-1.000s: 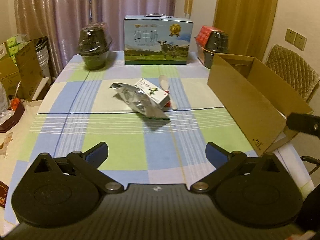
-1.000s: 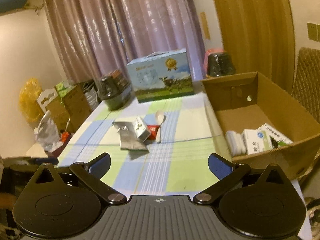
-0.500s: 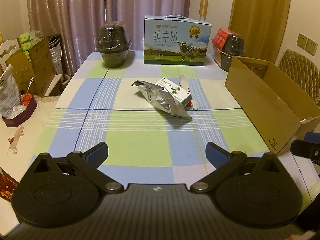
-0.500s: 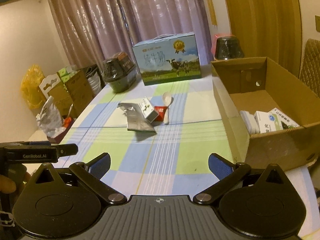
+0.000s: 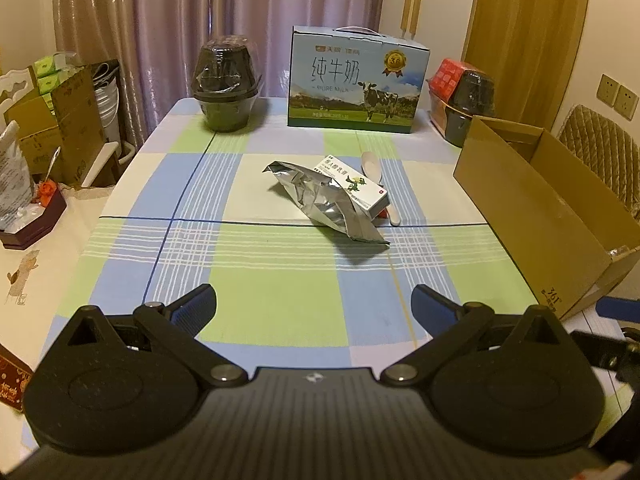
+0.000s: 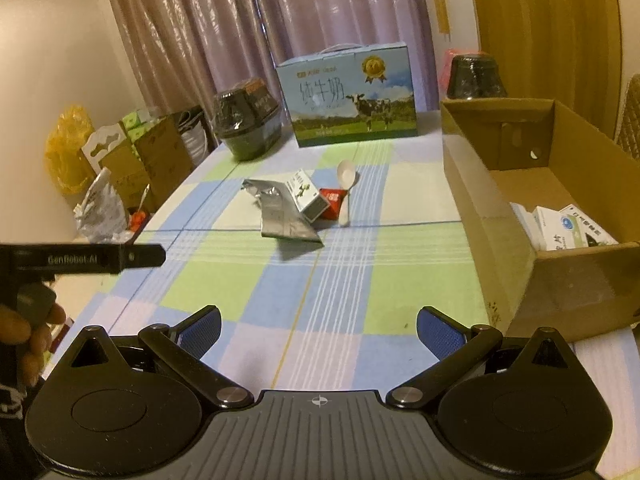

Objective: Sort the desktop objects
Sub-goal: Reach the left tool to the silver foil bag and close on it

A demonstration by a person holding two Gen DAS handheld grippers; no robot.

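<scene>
A crumpled silver foil pouch lies mid-table with a white medicine box leaning on it. A small red packet and a white spoon lie just right of them. At the table's right edge stands an open cardboard box holding several white medicine boxes. My left gripper and right gripper are both open and empty, hovering over the near edge, well short of the pile.
A blue milk carton case, two dark lidded bowls and a red package stand along the far edge. Boxes and bags crowd the floor at left. A hand holds the left gripper's body at the right wrist view's left edge.
Both grippers have pulled back and drifted left, so the pile and cardboard box sit further right and smaller. The left gripper's body has come into the right wrist view. Jaws stay open.
</scene>
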